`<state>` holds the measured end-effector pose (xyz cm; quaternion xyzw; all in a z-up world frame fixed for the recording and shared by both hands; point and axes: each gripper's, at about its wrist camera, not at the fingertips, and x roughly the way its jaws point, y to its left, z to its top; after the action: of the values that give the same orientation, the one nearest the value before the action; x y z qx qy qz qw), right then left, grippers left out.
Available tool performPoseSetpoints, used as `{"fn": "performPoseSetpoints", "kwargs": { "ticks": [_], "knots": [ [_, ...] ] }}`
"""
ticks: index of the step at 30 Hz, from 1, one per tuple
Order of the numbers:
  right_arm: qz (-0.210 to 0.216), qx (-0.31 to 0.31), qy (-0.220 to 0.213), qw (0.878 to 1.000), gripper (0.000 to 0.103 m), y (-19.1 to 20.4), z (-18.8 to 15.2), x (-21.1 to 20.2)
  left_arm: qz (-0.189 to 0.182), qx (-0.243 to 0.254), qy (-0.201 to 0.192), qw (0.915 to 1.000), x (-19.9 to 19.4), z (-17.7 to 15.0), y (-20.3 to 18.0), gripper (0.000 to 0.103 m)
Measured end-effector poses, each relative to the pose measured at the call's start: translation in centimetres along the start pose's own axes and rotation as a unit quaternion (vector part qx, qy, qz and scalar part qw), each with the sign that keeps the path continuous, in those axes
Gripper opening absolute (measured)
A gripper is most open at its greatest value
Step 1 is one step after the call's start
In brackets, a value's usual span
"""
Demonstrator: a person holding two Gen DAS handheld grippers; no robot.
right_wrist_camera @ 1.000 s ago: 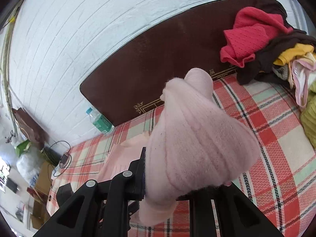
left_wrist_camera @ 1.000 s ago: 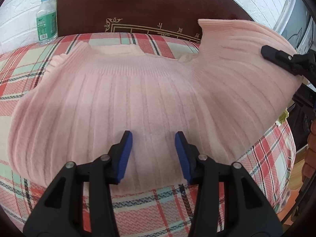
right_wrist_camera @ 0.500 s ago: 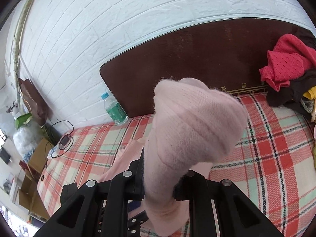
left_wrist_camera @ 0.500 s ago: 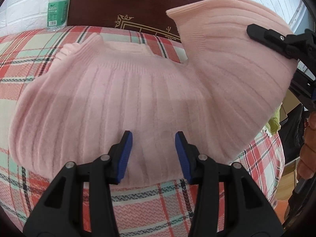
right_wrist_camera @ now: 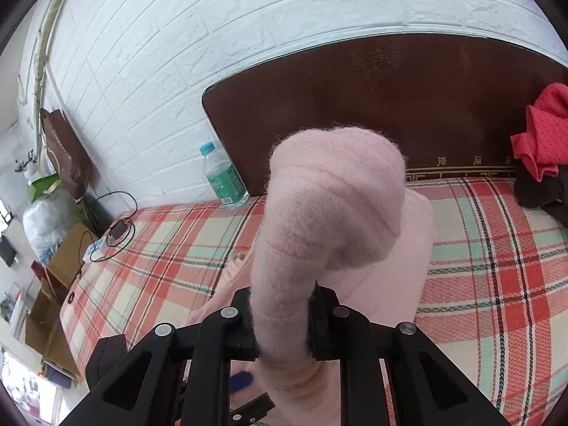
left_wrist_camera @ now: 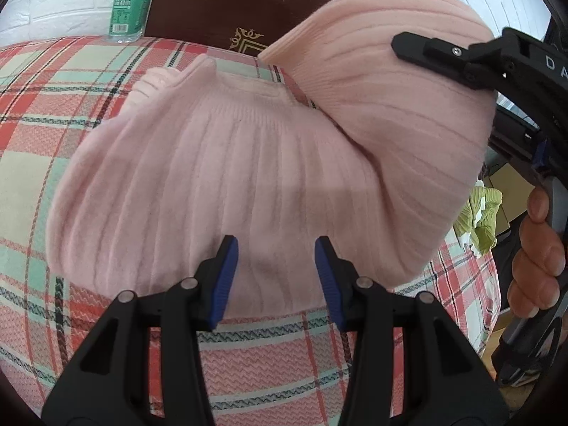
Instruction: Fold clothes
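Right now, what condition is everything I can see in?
Pink sweater: spread on the bed, one side lifted and folding over.
Left gripper: jaws open, holding nothing.
Right gripper: jaws shut on the sweater.
Water bottle: upright, capped.
Clothes pile: unfolded, heaped by the headboard.

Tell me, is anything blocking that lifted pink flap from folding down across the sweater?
Nothing visible does. The right tool holds the pink sweater flap raised; the body below is bare, and the open left tool hovers at its near hem.
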<state>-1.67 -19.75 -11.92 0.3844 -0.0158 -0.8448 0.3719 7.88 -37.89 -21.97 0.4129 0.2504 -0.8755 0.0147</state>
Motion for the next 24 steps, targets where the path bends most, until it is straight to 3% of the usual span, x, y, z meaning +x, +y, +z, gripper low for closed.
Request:
{"fn": "performPoseSetpoints", "kwargs": {
  "ticks": [14,24],
  "knots": [
    [-0.007,-0.101,0.018,0.995,0.018,5.3,-2.2,3.3,0.007,-0.011,-0.008,0.9999,-2.7,-1.3,2.7,0.047],
    [-0.031,-0.224,0.028,0.974,0.02,8.8,-6.2,4.5,0.028,-0.038,-0.029,0.9984,-5.7,-2.2,6.1,0.047]
  ]
}}
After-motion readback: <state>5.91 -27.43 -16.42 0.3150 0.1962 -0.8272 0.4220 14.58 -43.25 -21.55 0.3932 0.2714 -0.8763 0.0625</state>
